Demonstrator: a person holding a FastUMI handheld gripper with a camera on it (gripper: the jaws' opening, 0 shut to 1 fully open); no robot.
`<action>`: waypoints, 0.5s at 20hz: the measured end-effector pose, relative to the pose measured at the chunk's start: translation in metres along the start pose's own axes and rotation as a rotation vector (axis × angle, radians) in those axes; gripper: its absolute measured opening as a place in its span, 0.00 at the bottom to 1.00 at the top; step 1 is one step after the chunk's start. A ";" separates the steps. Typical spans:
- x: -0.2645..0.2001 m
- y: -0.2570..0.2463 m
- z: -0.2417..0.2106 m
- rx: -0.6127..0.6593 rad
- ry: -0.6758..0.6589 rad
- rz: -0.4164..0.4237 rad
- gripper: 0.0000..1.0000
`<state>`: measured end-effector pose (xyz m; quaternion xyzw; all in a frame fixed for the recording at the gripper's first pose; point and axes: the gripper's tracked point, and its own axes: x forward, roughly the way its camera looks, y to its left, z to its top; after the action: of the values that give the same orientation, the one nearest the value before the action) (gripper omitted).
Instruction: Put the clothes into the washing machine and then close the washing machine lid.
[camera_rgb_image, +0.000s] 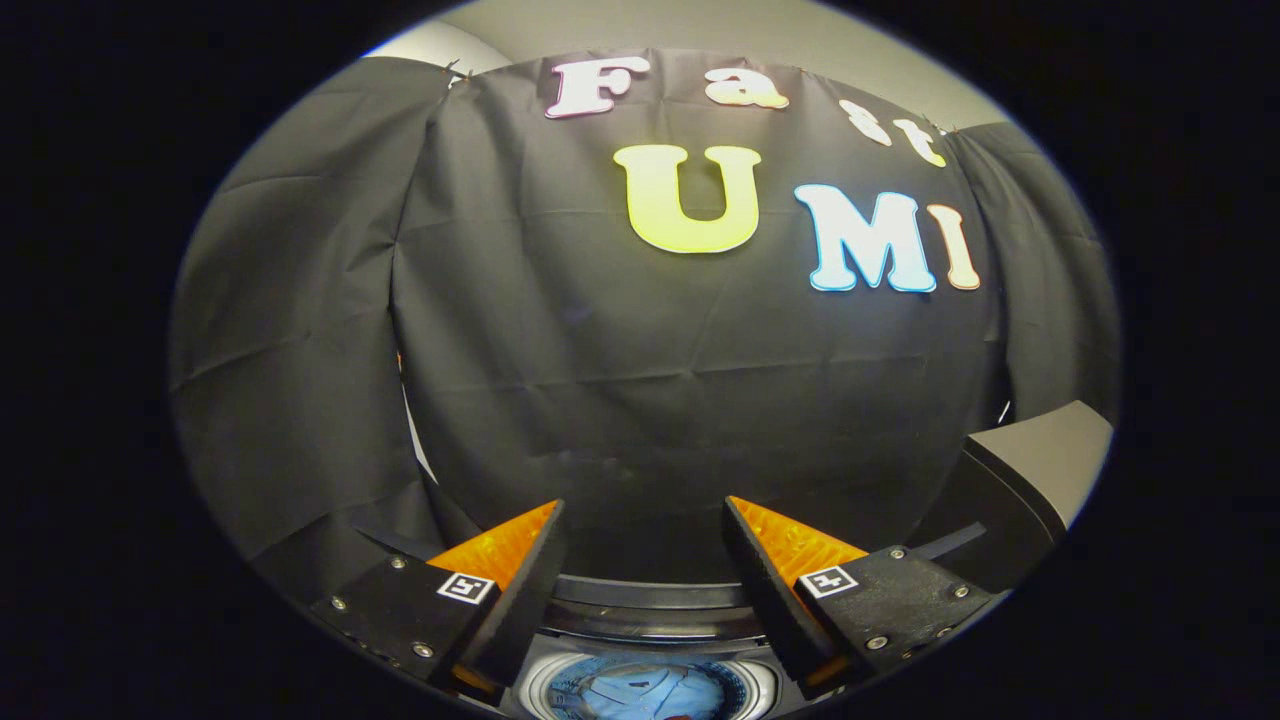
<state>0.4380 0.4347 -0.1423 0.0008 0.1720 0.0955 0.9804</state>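
My gripper (645, 520) is open, with a wide gap and nothing between its fingers. It is held above the washing machine (650, 600), whose top opening lies below and between the fingers. Inside the drum a light blue garment (640, 692) lies bunched up. The machine's lid (1040, 470) stands raised, just right of the right finger, a dark panel with a grey face.
The booth's black cloth wall (600, 350) hangs close beyond the fingers and behind the machine. A pale ceiling strip shows above it.
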 end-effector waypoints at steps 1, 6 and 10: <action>-0.005 0.001 -0.002 -0.001 -0.003 -0.001 0.95; -0.033 0.005 -0.016 -0.003 -0.011 0.000 0.95; -0.047 0.007 -0.027 -0.006 -0.023 0.007 0.95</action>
<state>0.3840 0.4323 -0.1516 -0.0006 0.1603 0.0994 0.9821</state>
